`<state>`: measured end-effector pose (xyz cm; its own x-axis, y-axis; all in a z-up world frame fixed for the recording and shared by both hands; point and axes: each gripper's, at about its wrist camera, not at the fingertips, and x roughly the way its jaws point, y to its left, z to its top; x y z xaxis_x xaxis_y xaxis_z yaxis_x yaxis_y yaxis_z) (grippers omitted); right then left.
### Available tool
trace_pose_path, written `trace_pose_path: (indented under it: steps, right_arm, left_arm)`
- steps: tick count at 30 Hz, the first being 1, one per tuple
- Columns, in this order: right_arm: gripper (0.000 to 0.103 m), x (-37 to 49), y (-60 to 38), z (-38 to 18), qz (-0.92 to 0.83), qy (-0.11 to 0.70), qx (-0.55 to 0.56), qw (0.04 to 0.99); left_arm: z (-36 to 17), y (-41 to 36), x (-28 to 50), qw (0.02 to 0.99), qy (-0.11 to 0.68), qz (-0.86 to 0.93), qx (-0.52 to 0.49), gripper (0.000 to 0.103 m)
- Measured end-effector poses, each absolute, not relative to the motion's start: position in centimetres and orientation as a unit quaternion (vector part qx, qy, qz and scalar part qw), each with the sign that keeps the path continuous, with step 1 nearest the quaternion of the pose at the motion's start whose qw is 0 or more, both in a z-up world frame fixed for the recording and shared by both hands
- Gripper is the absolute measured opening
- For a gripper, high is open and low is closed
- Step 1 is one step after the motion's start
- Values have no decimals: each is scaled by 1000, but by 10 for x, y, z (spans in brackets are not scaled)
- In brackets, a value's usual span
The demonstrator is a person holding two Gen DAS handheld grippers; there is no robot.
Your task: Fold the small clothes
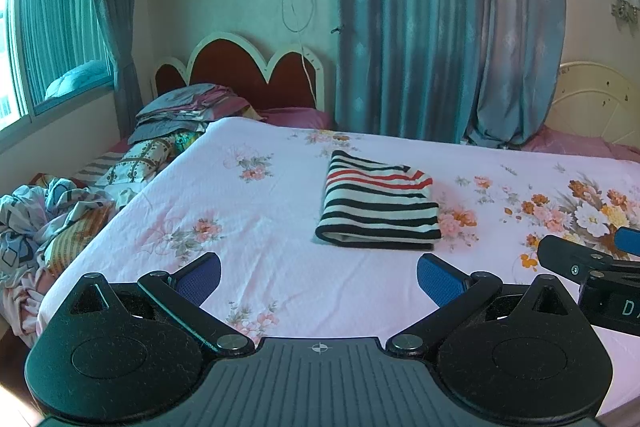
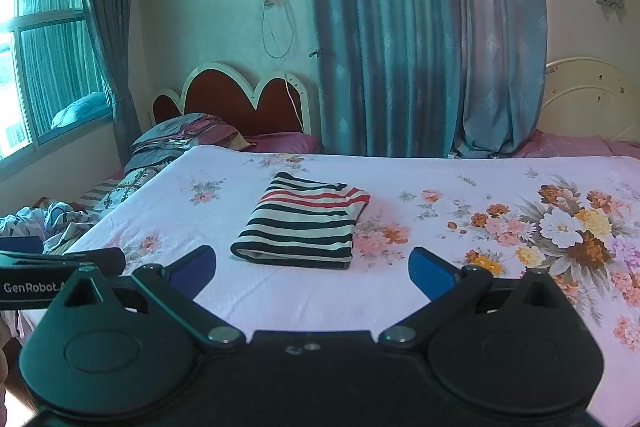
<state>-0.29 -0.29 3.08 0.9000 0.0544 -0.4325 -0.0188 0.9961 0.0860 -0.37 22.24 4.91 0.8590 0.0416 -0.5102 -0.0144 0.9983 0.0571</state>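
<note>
Bed [image 1: 280, 227] with a pink floral sheet fills the scene; bare sheet on all sides of the work area. Loose pile of crumpled clothes [image 1: 48, 219] sits at far left, off the sheet edge.

Striped garment [image 1: 378, 207] lies mid-bed as a compact rectangle, layered edge facing near, red stripes toward the far end. It looks already folded, so I'd judge this step as release and retreat, or a final check.

Left gripper [image 1: 318, 277] is near the bed edge, fingers spread wide, nothing between them, well short of the garment. Right gripper [image 2: 312, 267] is the same: wide apart, empty, garment just beyond the tips.

To do it well: don't re-grab the stack. If tidying, press flat from above, don't drag the near edge. Next piece likely comes from the left pile; lift clear over the folded one.
</note>
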Motion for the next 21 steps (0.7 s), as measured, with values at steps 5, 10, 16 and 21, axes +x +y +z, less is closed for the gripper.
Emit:
trace_pose_path:
  steps: [5,10,16,21]
  right_arm:
    - [102,-3,-2,31,18,222,41,974]
    - [102,-3,-3,30,19,224,40,974]
    - [102,-2,-4,31,18,224,40,974]
    - [102,-1,-6,31,17,224,41,973]
  left_arm:
    - [50,221,-2,964,265,15,25,103]
    - [50,218,-1,963,266,14,27,103]
    - [51,216,1,963,267,14,28,103]
    - [51,212,3,963,267,14,28,103]
